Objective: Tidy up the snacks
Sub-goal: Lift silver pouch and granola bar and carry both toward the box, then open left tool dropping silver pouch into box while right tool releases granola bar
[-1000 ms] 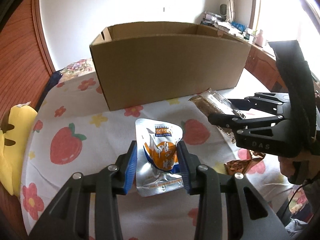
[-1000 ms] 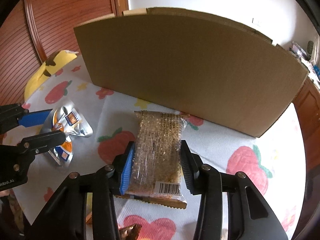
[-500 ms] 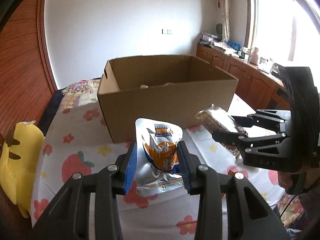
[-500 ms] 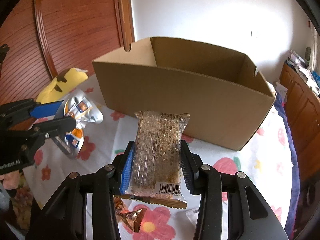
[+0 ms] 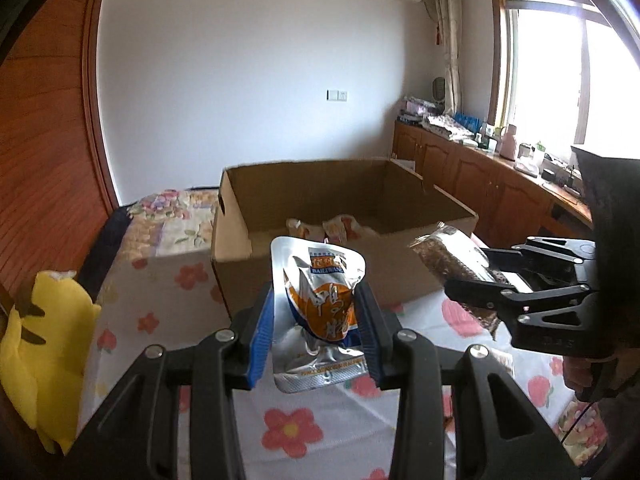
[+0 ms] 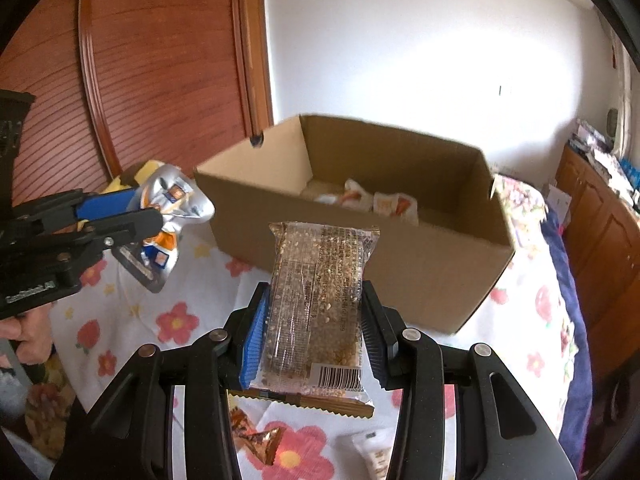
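Left hand-held gripper (image 5: 316,330) was clamped on a silver foil pouch (image 5: 318,312) with orange print, held upright between its blue-faced fingers (image 5: 260,336) above the flower-and-strawberry cloth (image 5: 160,308); the same pouch (image 6: 168,216) appeared at the left of the right wrist view, raised beside the near corner of the box. Right hand-held gripper (image 6: 312,332) was closed on a clear packet of seed-coated bars (image 6: 320,300), barcode end toward the camera, with a brown serrated wrapper edge showing beneath it. The open cardboard box (image 6: 400,264) stood ahead of both grippers on the cloth, its near wall facing them; several small white-and-orange packets (image 6: 372,200) lay on its floor toward the far side, though their exact number could not be told. In the left wrist view the right gripper (image 5: 472,280) and its packet (image 5: 448,256) hung just beside the right front corner of the box (image 5: 304,264). On the cloth below the right gripper lay a gold-brown foil wrapper (image 6: 260,440) and a small white packet (image 6: 372,452). A yellow plush toy (image 5: 40,356) rested at the left edge of the cloth.
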A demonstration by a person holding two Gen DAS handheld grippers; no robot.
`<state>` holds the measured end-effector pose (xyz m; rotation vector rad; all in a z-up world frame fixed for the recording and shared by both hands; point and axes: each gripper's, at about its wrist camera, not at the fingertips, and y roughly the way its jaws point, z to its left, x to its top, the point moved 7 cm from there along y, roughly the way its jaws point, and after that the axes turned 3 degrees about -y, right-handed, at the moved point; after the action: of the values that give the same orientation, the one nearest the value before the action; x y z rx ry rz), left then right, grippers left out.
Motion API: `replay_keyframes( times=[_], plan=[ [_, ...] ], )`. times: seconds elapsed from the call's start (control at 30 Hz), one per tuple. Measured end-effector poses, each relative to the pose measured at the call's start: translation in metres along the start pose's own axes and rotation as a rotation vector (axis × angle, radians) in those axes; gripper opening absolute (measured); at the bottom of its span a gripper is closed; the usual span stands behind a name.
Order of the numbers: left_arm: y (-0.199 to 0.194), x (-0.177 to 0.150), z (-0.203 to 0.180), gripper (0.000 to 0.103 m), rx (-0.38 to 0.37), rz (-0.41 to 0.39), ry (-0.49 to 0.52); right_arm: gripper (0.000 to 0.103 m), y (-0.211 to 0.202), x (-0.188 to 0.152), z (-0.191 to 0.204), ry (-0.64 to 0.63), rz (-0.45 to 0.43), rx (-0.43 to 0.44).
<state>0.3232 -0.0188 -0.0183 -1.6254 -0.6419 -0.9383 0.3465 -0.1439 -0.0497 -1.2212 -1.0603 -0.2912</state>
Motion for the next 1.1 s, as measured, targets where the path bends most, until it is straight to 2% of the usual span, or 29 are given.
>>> replay_keyframes(
  times=[0.27,0.67,0.83,1.1],
  plan=[
    [0.007,0.030,0.008,0.037,-0.009,-0.057,-0.005,0.043,-0.006,0.027,-0.007,-0.013,-0.052,-0.016],
    [0.033,0.065,0.013,0.037,-0.023,-0.120,0.006,0.043,0.015,0.057,-0.016,-0.027,-0.113,-0.001],
    [0.056,0.071,0.016,0.038,-0.021,-0.119,0.004,0.043,0.036,0.060,-0.023,-0.022,-0.107,-0.008],
    [0.098,0.068,0.024,0.038,-0.033,-0.070,-0.030,0.043,0.058,0.063,-0.043,-0.009,-0.091,-0.034]
  ],
)
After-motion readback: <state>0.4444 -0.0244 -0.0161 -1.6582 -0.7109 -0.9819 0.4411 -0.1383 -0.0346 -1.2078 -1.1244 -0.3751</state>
